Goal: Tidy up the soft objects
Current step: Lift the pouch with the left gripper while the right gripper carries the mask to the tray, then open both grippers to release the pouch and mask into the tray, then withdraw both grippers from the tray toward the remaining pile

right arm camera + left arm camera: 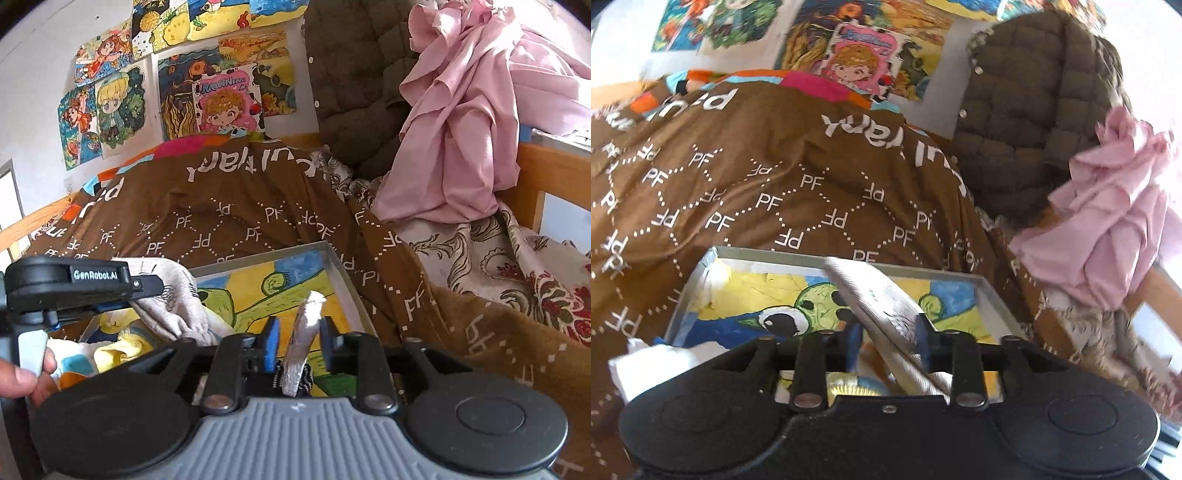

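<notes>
we see a shallow grey tray [334, 258] with a cartoon picture on its floor resting on the bed's brown blanket [768, 177]. our left tongs [886, 339] are closed on a grey sock [875, 295], which slants up over the tray. our right tongs [297, 334] stand partly open around a second grey sock [306, 325]; whether the pads grip it we cannot tell. a pale sock [173, 302] hangs from the left tongs in the right view. pink cloth [465, 122] is heaped to the right.

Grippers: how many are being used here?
2. The left gripper over the left of the tray, the right gripper over its right, each with pale cloth between its fingers.
</notes>
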Demonstrator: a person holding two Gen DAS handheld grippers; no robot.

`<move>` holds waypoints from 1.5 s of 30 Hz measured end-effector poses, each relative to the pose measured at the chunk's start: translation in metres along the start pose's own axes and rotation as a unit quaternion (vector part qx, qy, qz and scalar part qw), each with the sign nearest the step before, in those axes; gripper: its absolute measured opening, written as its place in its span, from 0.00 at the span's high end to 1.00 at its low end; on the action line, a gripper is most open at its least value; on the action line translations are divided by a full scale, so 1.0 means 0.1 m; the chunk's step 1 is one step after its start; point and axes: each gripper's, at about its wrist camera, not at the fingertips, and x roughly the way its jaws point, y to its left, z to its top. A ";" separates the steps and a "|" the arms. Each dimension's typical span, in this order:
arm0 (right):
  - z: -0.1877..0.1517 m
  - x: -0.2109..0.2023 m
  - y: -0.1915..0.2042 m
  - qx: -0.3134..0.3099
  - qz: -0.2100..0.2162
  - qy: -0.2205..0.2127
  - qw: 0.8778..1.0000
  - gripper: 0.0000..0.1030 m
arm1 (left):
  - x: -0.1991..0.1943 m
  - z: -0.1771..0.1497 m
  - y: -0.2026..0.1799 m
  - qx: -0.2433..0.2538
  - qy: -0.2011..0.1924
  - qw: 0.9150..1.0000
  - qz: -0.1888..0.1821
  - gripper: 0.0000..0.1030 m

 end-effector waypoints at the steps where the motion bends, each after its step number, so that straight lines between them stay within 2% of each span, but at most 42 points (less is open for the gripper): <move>1: 0.00 0.00 0.00 -0.001 -0.001 0.000 1.000 0.69 | -0.01 -0.01 -0.01 0.005 0.001 1.000 0.000 0.62; 8: 0.04 -0.08 0.01 -0.003 -0.005 -0.002 1.000 0.51 | -0.12 -0.05 -0.03 0.021 0.014 1.000 0.006 0.40; 16: 0.12 -0.36 0.04 0.000 -0.006 -0.022 1.000 0.34 | -0.51 -0.06 -0.05 0.047 -0.011 0.999 0.007 0.19; 20: 0.18 -0.56 0.06 -0.001 -0.001 -0.034 0.999 0.26 | -0.79 -0.06 0.00 0.039 -0.032 0.999 0.004 0.04; 27: 0.22 -1.01 0.17 -0.015 0.006 -0.052 0.999 0.14 | -1.30 -0.07 0.08 0.024 -0.059 0.998 -0.002 0.01; 32: 0.19 -1.29 0.27 -0.025 0.009 -0.076 0.997 0.04 | -1.64 -0.16 0.18 0.016 -0.051 0.999 -0.006 0.01; 45: 0.08 -1.74 0.63 -0.064 0.026 -0.091 0.993 0.00 | -2.34 -0.46 0.53 0.043 -0.064 0.997 0.013 0.01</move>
